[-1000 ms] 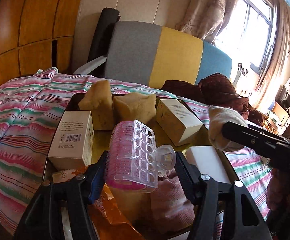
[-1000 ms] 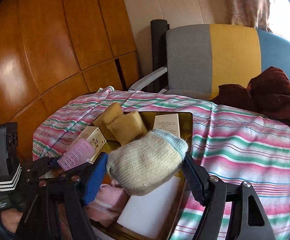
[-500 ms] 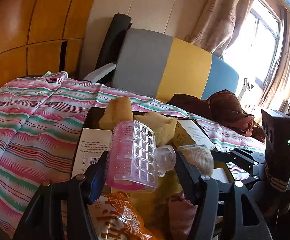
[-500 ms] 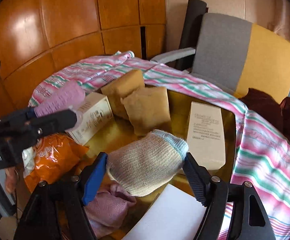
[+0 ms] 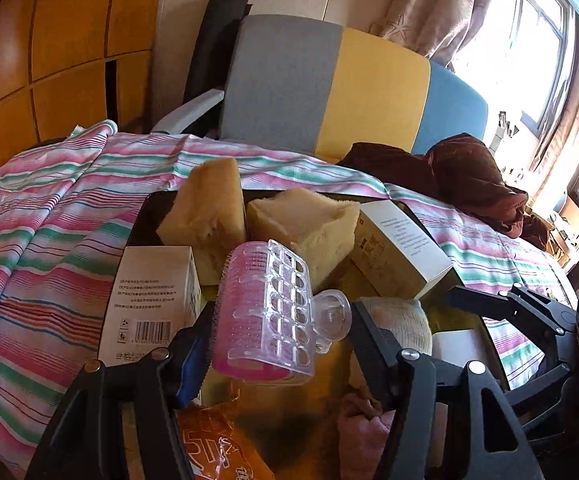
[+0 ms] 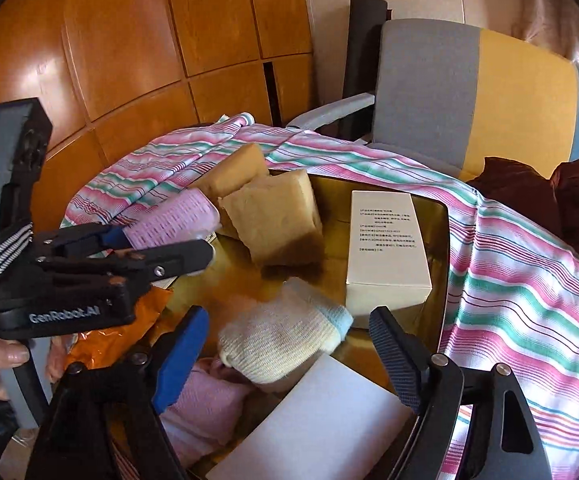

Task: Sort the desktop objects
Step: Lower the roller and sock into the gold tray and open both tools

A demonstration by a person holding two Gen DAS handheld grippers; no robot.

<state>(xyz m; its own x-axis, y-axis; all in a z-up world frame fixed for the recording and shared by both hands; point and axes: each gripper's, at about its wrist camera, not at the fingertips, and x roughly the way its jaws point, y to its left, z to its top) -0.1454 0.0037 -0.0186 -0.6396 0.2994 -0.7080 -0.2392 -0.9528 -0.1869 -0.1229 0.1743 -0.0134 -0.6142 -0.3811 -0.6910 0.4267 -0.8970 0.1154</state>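
Nearest the left wrist camera, the left gripper (image 5: 281, 344) pinches a pink hair roller (image 5: 263, 316) with its clear clip between its fingers and holds it up above the tray (image 6: 435, 264). In the right wrist view the right gripper (image 6: 289, 344) has its fingers spread wide, with the cream sock (image 6: 285, 336) lying loose between them on the tray, touching neither pad as far as I can tell.

Just beneath lie a pink cloth (image 6: 205, 404), an orange snack packet (image 5: 217, 444) and a flat white box (image 6: 321, 420). Further in stand a barcoded carton (image 5: 153, 300) on the left and a taller white carton (image 6: 385, 252) on the right, then two tan sponge blocks (image 5: 257, 220) at the tray's far edge. The tray sits on a striped cloth (image 5: 49, 232), with a grey, yellow and blue chair (image 5: 329, 88) behind it.

By my reading, the sock's placement is done and the roller is the piece in hand. The next move calls for carrying it to a free spot among the like items, lowering it until it rests, then spreading the fingers without knocking the cartons.
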